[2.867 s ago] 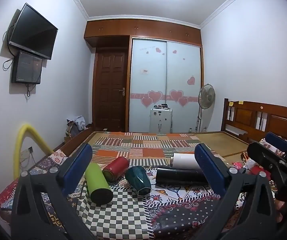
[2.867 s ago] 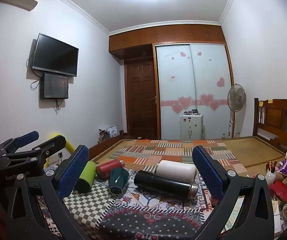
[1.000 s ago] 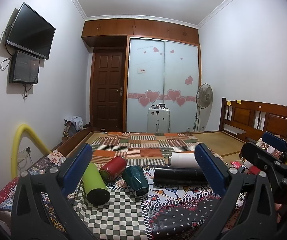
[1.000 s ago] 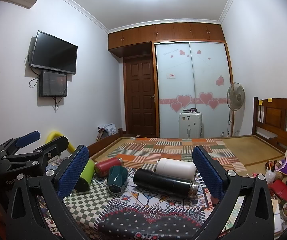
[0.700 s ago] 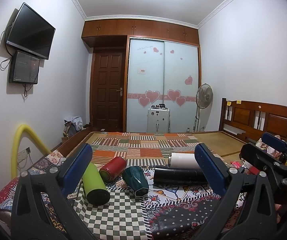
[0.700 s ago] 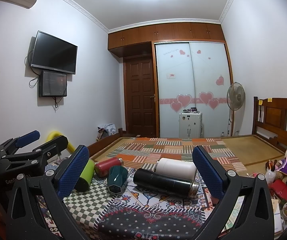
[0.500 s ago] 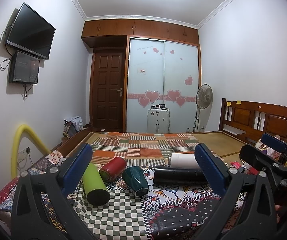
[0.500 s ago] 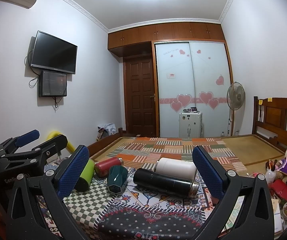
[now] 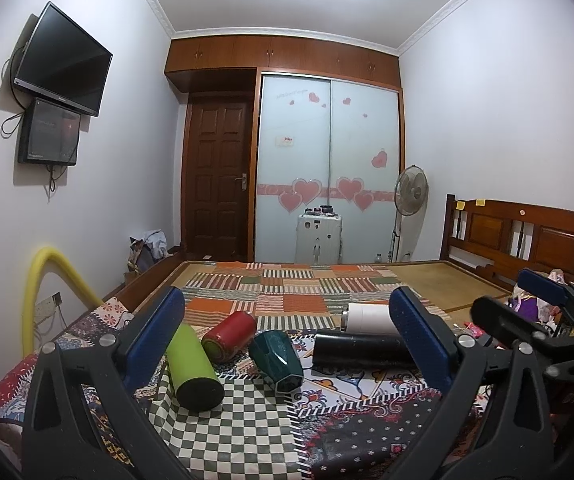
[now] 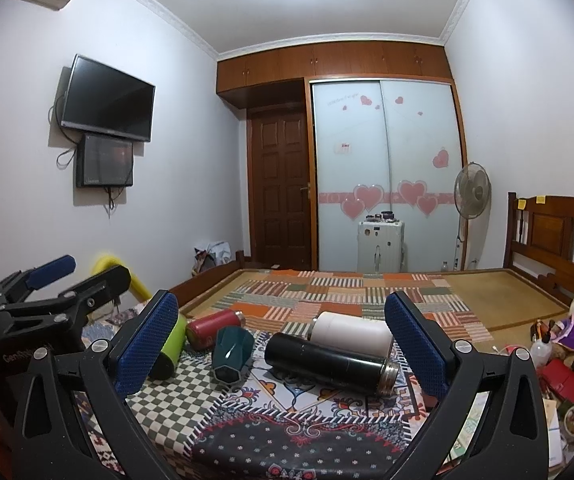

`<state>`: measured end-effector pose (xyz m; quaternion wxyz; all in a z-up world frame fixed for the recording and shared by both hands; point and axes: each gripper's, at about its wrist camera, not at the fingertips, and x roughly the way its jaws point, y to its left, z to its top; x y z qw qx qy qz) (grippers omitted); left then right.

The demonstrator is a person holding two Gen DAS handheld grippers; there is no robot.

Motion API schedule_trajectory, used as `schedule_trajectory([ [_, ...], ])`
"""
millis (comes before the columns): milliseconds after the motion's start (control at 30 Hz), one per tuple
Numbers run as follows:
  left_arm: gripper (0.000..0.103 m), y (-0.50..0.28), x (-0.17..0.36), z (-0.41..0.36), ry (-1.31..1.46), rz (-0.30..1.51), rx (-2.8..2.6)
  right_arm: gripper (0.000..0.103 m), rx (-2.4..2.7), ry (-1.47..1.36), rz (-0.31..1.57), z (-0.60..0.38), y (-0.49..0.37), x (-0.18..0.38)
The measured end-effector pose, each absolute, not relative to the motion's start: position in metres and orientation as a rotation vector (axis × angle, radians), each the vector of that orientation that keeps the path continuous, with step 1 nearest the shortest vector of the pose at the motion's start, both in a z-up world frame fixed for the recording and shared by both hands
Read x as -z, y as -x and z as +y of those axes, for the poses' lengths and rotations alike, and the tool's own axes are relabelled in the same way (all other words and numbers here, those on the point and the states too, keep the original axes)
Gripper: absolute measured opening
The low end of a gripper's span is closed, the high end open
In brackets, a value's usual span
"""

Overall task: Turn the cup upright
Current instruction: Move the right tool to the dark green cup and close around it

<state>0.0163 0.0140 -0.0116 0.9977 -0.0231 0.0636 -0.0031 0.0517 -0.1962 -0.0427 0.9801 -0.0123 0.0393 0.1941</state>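
Observation:
Several cups and flasks lie on their sides on a patterned cloth (image 9: 247, 424): a lime green one (image 9: 193, 364), a red one (image 9: 229, 336), a dark teal faceted cup (image 9: 277, 360), a long black flask (image 9: 361, 350) and a white one (image 9: 369, 314). In the right wrist view they show as green (image 10: 173, 344), red (image 10: 211, 326), teal (image 10: 231, 358), black (image 10: 331, 362) and white (image 10: 351, 330). My left gripper (image 9: 287, 340) is open and empty, short of them. My right gripper (image 10: 281, 344) is open and empty too.
The cloth covers a table at the near end of a bed with a patchwork cover (image 9: 295, 292). Small clutter (image 10: 559, 372) lies at the right. A yellow foam tube (image 9: 43, 280) arches at the left. A wooden headboard (image 9: 527, 240) stands at the far right.
Both grippers have stayed nearly still, with only a slight drift of the views. The cups have not moved.

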Motion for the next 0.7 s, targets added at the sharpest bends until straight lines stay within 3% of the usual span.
schedule_trajectory([
  [700, 0.103, -0.084, 0.074, 0.096, 0.067, 0.294, -0.126, 0.103, -0.584, 0.211, 0.496, -0.108, -0.191, 0.083],
])
